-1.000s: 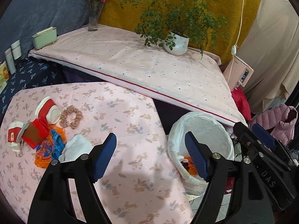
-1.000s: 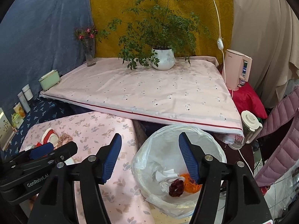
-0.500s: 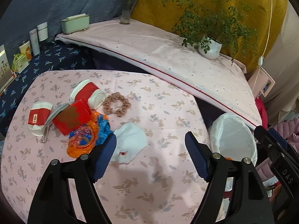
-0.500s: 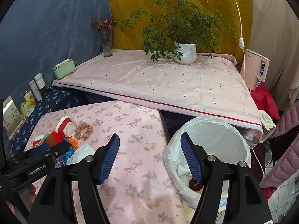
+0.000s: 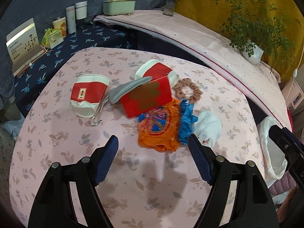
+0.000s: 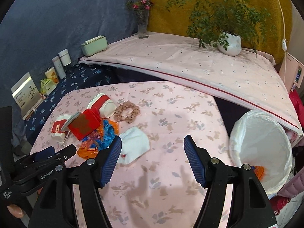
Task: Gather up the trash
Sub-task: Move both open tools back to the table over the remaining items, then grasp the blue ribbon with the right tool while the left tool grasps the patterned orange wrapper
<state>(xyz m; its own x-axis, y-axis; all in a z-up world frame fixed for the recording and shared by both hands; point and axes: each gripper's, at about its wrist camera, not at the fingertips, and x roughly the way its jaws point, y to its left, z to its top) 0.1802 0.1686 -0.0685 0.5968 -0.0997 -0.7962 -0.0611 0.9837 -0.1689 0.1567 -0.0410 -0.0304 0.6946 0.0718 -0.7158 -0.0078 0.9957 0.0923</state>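
Both tongs, left [image 5: 153,158] and right [image 6: 152,157], gape wide, holding nothing, above 2 paper cups [image 5: 89,96], 1 red box [image 5: 147,98]

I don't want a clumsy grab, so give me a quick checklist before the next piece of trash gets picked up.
1. Left gripper open and empty: ok.
2. Right gripper open and empty: ok.
3. Crumpled white tissue free on top, nothing lying on it: ok.
4. Orange and blue plastic wrapper free to lift: not ok, the red cardboard box overlaps its far edge.
5. White-lined trash bin open with room inside: ok.
6. Pink hair scrunchie counts as trash: cannot tell.
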